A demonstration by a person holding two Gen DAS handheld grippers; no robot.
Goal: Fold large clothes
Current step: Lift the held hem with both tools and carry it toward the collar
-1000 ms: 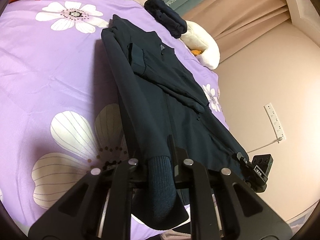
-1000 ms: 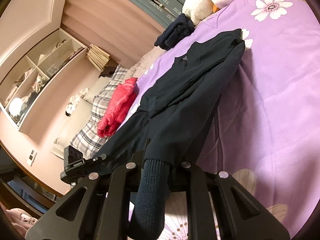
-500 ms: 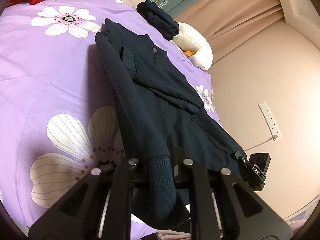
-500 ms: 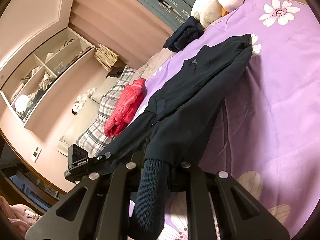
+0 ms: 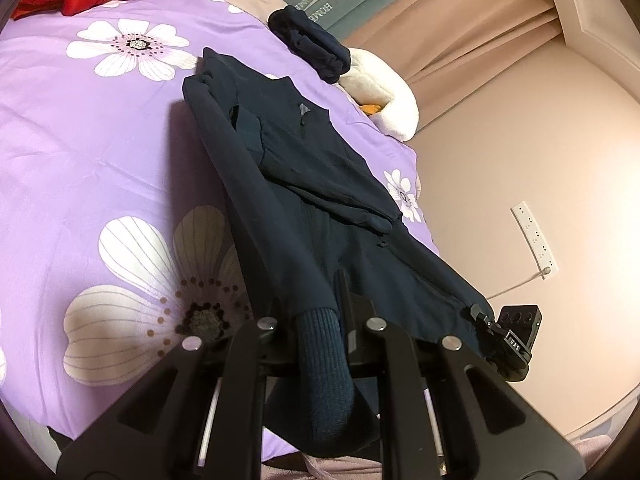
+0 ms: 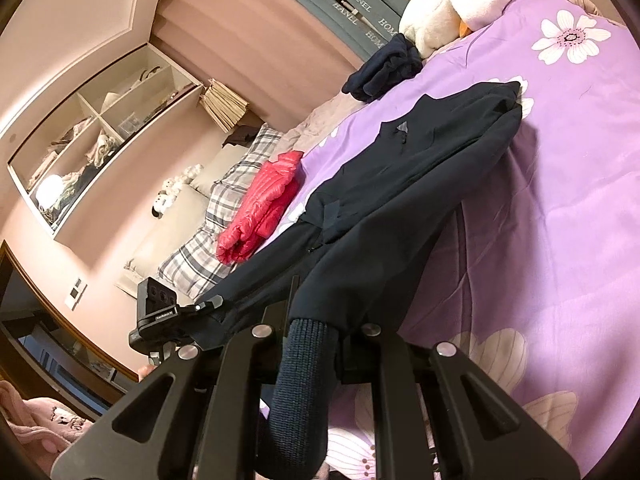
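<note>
Dark navy jacket (image 5: pixel 304 184) lay lengthwise on the purple floral bed (image 5: pixel 80 152), its hem end lifted at the near bed edge. Left claw (image 5: pixel 318 320) and right claw (image 6: pixel 312 326) were each clamped on a ribbed hem corner. Jacket's sleeve was folded across its chest. Open bedspread lay either side; folded dark garment (image 5: pixel 308 48) and white plush (image 5: pixel 384 108) sat beyond the collar.
</note>
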